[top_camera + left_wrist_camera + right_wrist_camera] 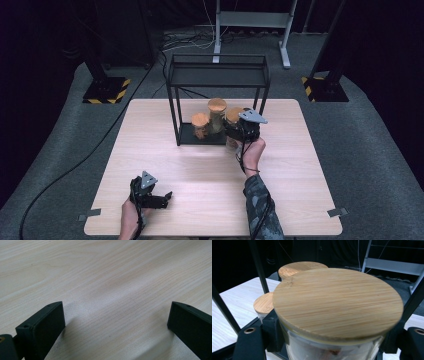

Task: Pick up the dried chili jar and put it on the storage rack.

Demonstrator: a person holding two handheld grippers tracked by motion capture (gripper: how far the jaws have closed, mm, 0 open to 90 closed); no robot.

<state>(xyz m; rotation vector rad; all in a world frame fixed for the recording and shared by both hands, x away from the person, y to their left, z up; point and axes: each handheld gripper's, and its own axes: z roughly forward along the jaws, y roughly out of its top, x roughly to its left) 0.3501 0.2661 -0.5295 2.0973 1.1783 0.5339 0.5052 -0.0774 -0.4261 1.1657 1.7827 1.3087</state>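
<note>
Item 1, nearest lens: bamboo lid point(338, 302), round, flat, fine straight grain, small dark speck nr its far-left edge. Sits on the glass jar point(332, 348) I grip w/ my right gripper point(332, 340). Jaws clamped on the clear wall just under the lid, one black pad each side. Contents pale w/ a brownish bit, too blurred to name. Jar body cut off at the bottom edge.

Item 2: the held jar seen from the high view, at front-right corner of the rack point(218, 75), nr its right front leg. My right gripper point(243, 131) and its grey three-cornered plate cover most of the glass. Whether the jar base rests on the table or is lifted: can't tell.

Item 3: rack, thin black metal bars, flat top tray, dark base plate. Legs cross the right gripper view as dark slanted bars.

Item 4: tall jar point(217, 114), bamboo lid, on the base plate, centre.

Item 5: short jar point(200, 125), same lid type, just left of the tall one. Both stand close behind and left of the held jar.

Item 6: table point(200, 170), pale wood-grain laminate, rounded corners.

Item 7: my left gripper point(162, 197), nr front-left table edge, well apart from the jars. Jaws wide, nothing between them. Pads matte black, blocky, held low over the bare wood.

Item 8: surrounds. Grey floor, cables, hazard-striped stand feet; far background too dark to make out.
</note>
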